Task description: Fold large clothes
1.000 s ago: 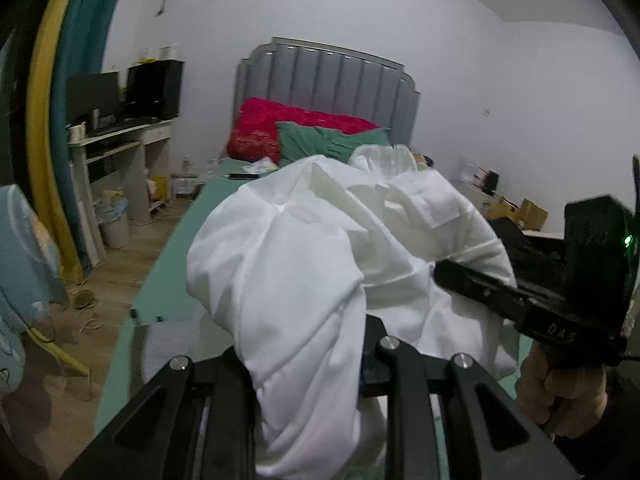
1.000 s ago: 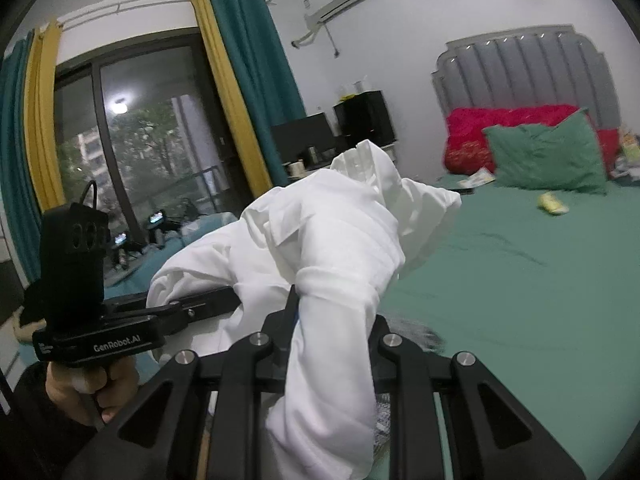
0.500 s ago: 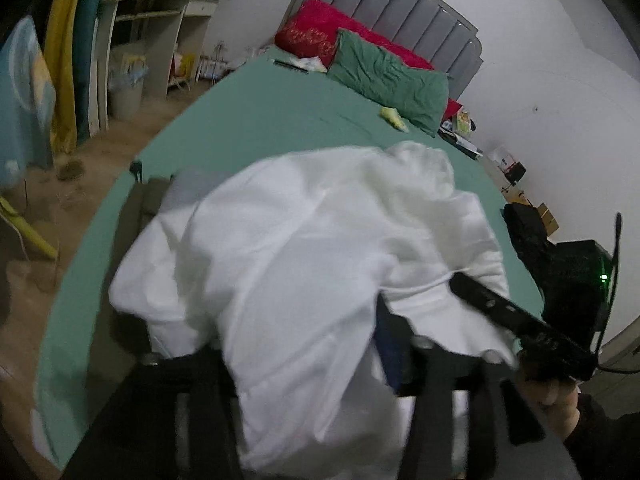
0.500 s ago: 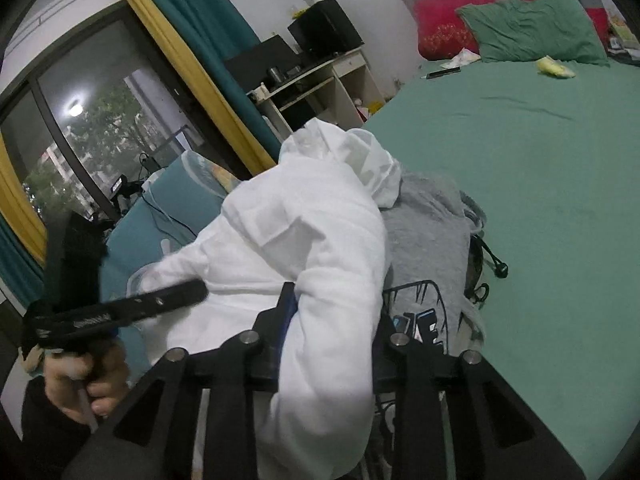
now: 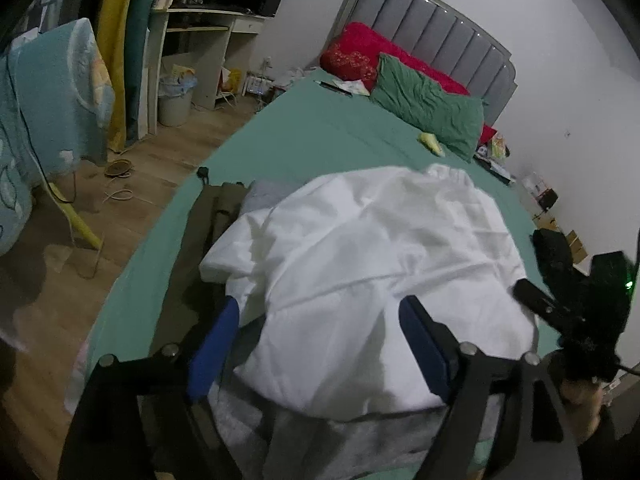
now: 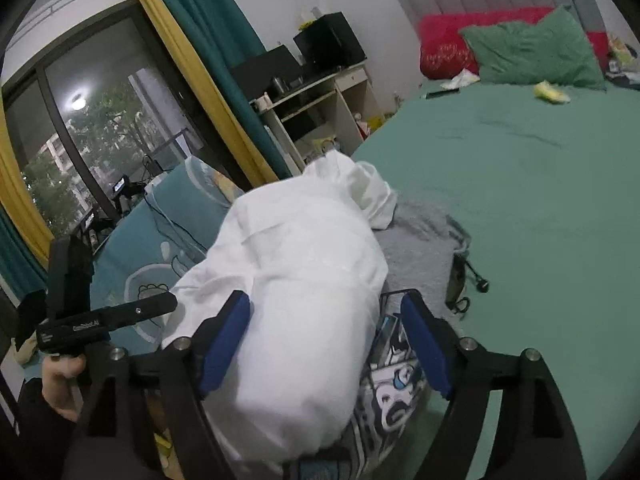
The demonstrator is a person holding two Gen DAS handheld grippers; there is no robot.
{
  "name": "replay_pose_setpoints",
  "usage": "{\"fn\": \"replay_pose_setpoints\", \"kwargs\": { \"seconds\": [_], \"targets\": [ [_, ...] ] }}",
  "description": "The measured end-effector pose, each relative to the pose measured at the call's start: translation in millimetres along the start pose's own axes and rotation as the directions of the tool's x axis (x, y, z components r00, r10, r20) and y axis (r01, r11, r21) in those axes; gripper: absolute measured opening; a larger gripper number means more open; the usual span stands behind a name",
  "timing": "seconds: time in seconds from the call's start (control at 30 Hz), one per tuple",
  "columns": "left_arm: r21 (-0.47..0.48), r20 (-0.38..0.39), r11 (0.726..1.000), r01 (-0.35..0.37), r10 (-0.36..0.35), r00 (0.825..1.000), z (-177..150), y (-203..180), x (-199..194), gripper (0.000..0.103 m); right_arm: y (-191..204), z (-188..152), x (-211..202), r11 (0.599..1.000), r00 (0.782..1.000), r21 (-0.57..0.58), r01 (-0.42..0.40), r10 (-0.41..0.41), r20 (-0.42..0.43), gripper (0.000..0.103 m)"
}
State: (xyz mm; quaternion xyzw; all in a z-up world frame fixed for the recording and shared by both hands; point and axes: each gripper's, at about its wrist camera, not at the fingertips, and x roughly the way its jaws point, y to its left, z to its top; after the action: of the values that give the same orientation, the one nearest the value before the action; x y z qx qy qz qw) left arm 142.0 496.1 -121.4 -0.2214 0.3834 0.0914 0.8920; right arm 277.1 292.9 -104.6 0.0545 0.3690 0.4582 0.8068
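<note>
Nearest, your left tongs [image 5: 316, 344] stand wide, blue pads clear of the cloth; their jaws have just been opening, with the white garment [image 5: 368, 264] lying loose between them, not gripped. Your right tongs [image 6: 326, 338] likewise stand wide, jaws just opened, the same garment bulging between the pads but not pinched.

Item, task piece: one white garment, heaped and rumpled at the foot of the bed [image 5: 320, 132], resting partly on other clothes.
Item: one grey garment [image 6: 420, 236] under it, just beside.
Item: one black-and-white printed garment [image 6: 394, 392] at the near edge.
Item: one dark olive piece [image 5: 208, 216] at the bed's left edge.
Further off: one green pillow [image 5: 428, 108], one red pillow [image 5: 352, 56], one small yellow object [image 5: 431, 142].

Risks, as judged: the heap is not flat, so any fold made now would trap creases. A regrasp may catch the grey layer underneath along with the white one. The near hem sits close to the mattress edge and could slide off.
</note>
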Motion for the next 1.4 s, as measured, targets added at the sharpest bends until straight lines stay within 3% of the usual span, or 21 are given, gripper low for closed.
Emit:
{"fn": "replay_pose_setpoints", "kwargs": {
  "seconds": [0.13,0.33,0.6,0.93,1.17,1.4],
  "targets": [
    [-0.04,-0.052,0.997,-0.066,0.064,0.997,-12,5,10,0.082,-8,-10,6,1.0,0.997,0.023,0.017,-0.015,-0.08,0.079],
    [-0.061,0.03,0.995,-0.085,0.087,0.996,-29,-2,-20,0.082,-15,-20,-16,0.997,0.996,0.068,0.029,-0.023,-0.082,0.083],
    [0.001,0.116,0.989,-0.146,0.145,0.983,-51,-41,-60,0.082,-22,-40,-62,0.994,0.993,0.088,0.062,-0.052,-0.109,0.083],
    [0.008,0.167,0.991,-0.133,0.13,0.977,-94,-100,-84,0.082,-38,-73,-132,0.993,0.989,0.071,0.099,-0.091,-0.12,0.083],
    [-0.008,0.155,0.997,-0.072,0.073,0.985,-118,-136,-96,0.082,-56,-94,-178,0.987,0.986,0.095,0.127,-0.116,-0.117,0.083],
    [0.065,0.164,0.995,-0.071,0.06,0.985,-131,-182,-113,0.082,-72,-104,-233,0.98,0.986,0.121,0.158,-0.149,-0.079,0.083]
  ]
}}
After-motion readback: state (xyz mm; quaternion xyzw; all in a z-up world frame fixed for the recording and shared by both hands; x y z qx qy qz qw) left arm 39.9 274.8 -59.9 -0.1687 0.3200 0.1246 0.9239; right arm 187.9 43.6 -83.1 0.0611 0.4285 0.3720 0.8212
